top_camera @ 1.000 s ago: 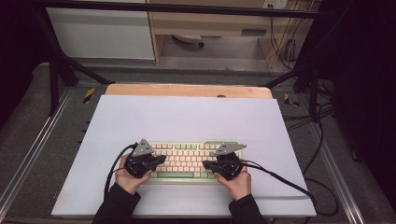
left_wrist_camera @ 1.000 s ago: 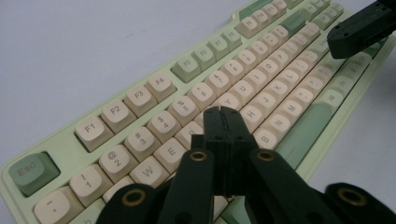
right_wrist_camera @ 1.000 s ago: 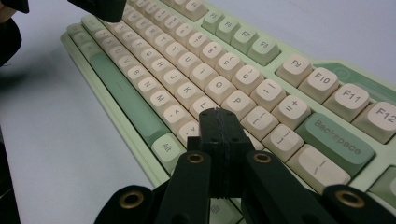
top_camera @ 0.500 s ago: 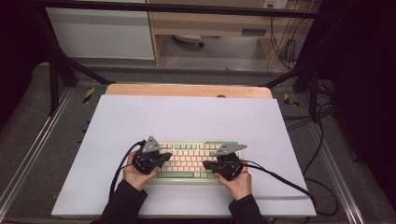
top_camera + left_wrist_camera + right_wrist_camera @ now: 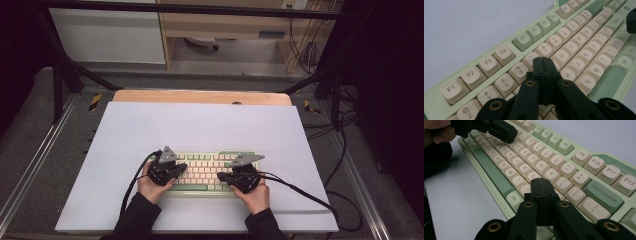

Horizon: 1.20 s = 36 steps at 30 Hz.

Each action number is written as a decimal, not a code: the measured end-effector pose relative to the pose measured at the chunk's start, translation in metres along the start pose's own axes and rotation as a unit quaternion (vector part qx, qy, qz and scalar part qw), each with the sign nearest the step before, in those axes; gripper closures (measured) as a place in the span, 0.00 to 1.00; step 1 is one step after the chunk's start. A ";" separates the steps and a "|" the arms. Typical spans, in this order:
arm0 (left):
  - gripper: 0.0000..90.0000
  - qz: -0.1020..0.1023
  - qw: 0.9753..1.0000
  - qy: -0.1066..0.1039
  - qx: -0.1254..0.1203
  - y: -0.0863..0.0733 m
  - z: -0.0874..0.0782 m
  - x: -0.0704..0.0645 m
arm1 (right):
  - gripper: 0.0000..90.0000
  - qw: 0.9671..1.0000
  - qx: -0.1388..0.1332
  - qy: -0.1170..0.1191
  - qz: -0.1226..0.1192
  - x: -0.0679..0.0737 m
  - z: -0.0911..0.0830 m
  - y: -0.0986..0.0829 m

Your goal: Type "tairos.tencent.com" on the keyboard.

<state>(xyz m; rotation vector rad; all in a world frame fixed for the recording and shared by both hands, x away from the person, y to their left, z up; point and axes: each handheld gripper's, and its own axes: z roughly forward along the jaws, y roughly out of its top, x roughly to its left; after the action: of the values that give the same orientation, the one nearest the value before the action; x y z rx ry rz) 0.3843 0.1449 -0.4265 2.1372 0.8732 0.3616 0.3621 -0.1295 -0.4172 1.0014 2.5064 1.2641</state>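
Green-and-cream keyboard (image 5: 205, 171) flat on the white table (image 5: 200, 125), toward its near edge, long side across. Left tool (image 5: 543, 59) over the left half of the keys, jaws pressed together with nothing between, tip poised at the number row near the 6 key (image 5: 530, 58); contact with the keycaps impossible to tell. Right tool (image 5: 541, 181) over the right half, jaws likewise pressed together and empty, tip just above the keys near the P key (image 5: 551, 175) and the Alt key (image 5: 513, 197). Both held in hands at the keyboard's near side.
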 end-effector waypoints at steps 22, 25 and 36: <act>1.00 0.006 1.000 -0.011 -0.007 0.000 -0.009 -0.002 | 1.00 1.000 -0.003 0.000 -0.001 0.000 -0.001 0.000; 1.00 0.005 1.000 -0.011 -0.011 -0.001 -0.013 -0.001 | 1.00 1.000 -0.004 0.001 0.000 0.000 -0.002 0.001; 1.00 -0.001 1.000 -0.009 -0.016 -0.006 -0.028 0.005 | 1.00 1.000 -0.007 0.002 0.000 0.000 -0.004 0.002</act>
<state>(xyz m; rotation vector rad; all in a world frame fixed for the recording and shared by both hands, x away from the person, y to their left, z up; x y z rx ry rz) 0.3709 0.1673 -0.4126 2.1062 0.8536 0.3533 0.3610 -0.1311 -0.4134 0.9966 2.4966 1.2826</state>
